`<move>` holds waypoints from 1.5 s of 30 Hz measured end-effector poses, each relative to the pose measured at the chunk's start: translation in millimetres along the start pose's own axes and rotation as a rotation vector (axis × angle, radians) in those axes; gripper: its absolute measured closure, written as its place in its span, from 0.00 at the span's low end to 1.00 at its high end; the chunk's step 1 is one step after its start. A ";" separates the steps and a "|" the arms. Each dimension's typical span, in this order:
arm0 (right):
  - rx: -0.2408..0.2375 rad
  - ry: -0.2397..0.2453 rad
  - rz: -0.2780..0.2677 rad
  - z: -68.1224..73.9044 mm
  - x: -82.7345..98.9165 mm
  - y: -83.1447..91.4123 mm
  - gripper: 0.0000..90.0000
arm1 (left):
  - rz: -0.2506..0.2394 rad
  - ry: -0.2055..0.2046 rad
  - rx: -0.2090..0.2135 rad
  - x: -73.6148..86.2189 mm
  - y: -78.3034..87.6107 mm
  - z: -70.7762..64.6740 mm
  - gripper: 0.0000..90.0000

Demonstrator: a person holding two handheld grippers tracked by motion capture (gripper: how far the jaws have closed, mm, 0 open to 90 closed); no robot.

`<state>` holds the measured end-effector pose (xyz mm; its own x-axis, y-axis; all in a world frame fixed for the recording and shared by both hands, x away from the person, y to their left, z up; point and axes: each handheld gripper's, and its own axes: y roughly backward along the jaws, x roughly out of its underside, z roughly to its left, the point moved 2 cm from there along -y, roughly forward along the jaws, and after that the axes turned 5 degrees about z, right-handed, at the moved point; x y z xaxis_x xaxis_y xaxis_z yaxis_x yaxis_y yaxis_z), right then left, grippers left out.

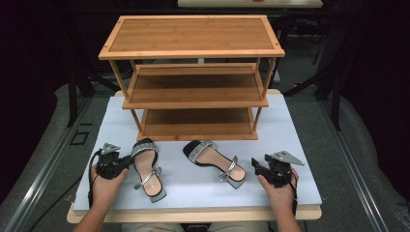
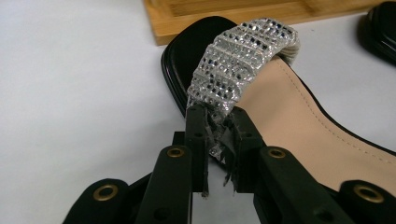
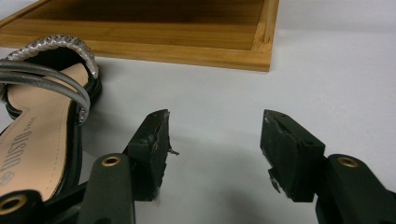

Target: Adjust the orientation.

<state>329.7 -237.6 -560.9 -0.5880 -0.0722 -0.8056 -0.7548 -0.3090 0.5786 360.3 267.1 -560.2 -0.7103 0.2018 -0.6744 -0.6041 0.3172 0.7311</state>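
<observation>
1. The left sandal [image 1: 147, 169] lies at the lower left of the high view on the white table cover [image 1: 300, 145], toe toward the shelf; its heel end is cut off at the right edge of the left gripper view.
2. We see its rhinestone strap [image 2: 243, 63] pinched at the lower end between the narrow jaws of the left gripper [image 2: 219, 135]; frayed pad edges blur the exact contact.
3. In the high view the left gripper [image 1: 113, 162] touches the sandal's left side, and our left hand [image 1: 104, 186] hides its rear.
4. The right sandal [image 1: 215, 163] lies at centre, apart from both grippers; in the right gripper view only its heel part shows, at the left edge.
5. The right gripper [image 3: 215, 149] stands wide with bare table between the jaws, at the lower right of the high view [image 1: 270, 169].
6. The bamboo shoe rack [image 1: 193, 77] stands behind; its lower shelves are shadowed.
</observation>
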 end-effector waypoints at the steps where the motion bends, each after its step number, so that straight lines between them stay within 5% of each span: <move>1: -0.002 -0.002 -0.002 0.0 0.1 -0.3 0.46 | 0.000 0.000 0.000 0.0 0.0 0.0 0.90; 7: 0.000 -0.010 0.004 -1.0 0.3 0.4 0.46 | 0.000 -0.083 0.060 -3.1 -5.3 -22.7 0.90; 14: -0.003 -0.024 -0.003 -3.5 0.5 1.6 0.46 | 0.002 -0.022 0.099 -12.7 -16.4 -9.8 0.91; 17: -0.007 -0.028 -0.002 -4.3 0.6 1.9 0.46 | 0.019 -0.039 0.109 -17.7 -18.7 -9.4 0.88; 19: -0.008 -0.033 -0.009 -5.1 0.8 1.1 0.46 | 0.047 -0.011 0.175 -18.8 -20.3 -7.4 0.68; 21: -0.009 -0.035 -0.010 -5.1 0.8 1.2 0.46 | 0.095 0.002 0.225 -19.2 -20.6 -7.5 0.62; 25: -0.014 -0.036 -0.003 -5.7 0.6 1.7 0.46 | 0.121 -0.049 0.173 -24.5 -11.5 -15.3 0.44; 29: -0.019 -0.040 -0.006 -5.5 0.6 2.2 0.46 | 0.112 -0.049 0.185 -37.7 6.6 -25.8 0.46; 33: -0.019 -0.041 -0.004 -5.1 0.6 2.0 0.46 | 0.187 -0.052 0.189 -51.3 22.3 -36.2 0.49; 40: -0.020 -0.045 -0.005 -4.5 0.6 1.6 0.46 | 0.468 -0.075 0.180 -53.0 18.3 -51.0 0.38; 45: -0.024 -0.048 -0.014 -4.7 0.8 1.1 0.46 | 0.552 -0.078 0.149 -48.0 12.2 -57.7 0.36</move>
<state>329.8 -242.5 -561.4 -0.5911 -0.0224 -0.8063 -0.7563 -0.3323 0.5636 366.2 207.9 -512.9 -0.8737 0.4402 -0.2071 -0.0902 0.2717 0.9581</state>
